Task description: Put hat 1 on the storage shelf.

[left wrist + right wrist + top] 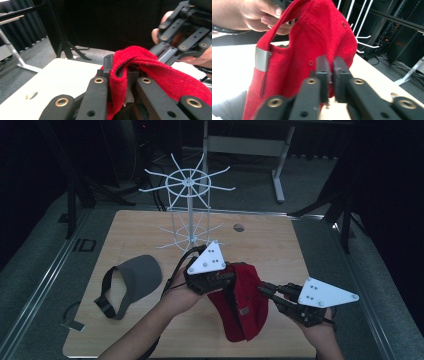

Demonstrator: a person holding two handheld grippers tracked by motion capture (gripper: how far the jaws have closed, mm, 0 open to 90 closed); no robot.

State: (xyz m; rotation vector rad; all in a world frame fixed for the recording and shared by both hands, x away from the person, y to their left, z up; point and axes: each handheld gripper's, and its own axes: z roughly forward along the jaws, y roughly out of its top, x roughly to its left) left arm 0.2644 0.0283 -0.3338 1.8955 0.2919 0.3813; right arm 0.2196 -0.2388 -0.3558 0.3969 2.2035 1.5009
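Red cap (245,302) held up over wooden table (150,227), betw your hands. Your L gripper (231,276) clenched on cap strap; R gripper (261,287) pinches crown fabric. Grey visor (132,282) lies well left.

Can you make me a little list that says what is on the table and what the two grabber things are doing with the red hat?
Held thing: red cap, lifted off the table
Left gripper: shut on the cap's cloth
Right gripper: jaws nearly together, pinching the cap's cloth
Cap detail: silver buckle on its strap
Lying on the table: grey visor, to the left of the cap
Standing on the table: white wire rack, behind the cap
Table: light wood top
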